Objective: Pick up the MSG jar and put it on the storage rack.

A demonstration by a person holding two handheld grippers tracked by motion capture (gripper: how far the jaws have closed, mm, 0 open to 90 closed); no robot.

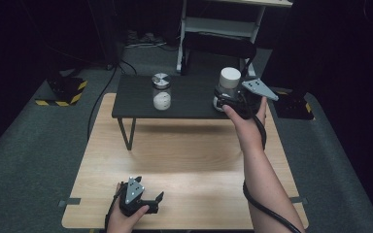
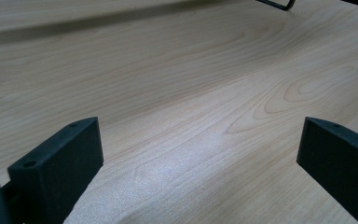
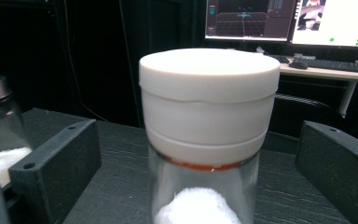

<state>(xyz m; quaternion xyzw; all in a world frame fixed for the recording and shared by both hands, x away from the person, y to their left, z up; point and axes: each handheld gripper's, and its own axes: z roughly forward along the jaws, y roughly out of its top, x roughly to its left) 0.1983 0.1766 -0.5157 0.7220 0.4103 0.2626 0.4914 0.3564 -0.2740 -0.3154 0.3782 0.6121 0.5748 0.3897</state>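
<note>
The left gripper, jaws apart over bare wood, rests near the front edge of the light wooden table. The right gripper, jaws apart, straddles the white-lidded jar at the right end of the black shelf; a steel-lidded jar stands left. Grey carpet surrounds; monitors glow behind.

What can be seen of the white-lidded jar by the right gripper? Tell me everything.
The white-lidded jar stands upright on the raised dark shelf. It has a clear glass body, a thick off-white lid with a ridged lower band, and a thin orange-red ring beneath. White fluffy material sits inside. The right gripper brackets it, fingers apart from the glass.
</note>
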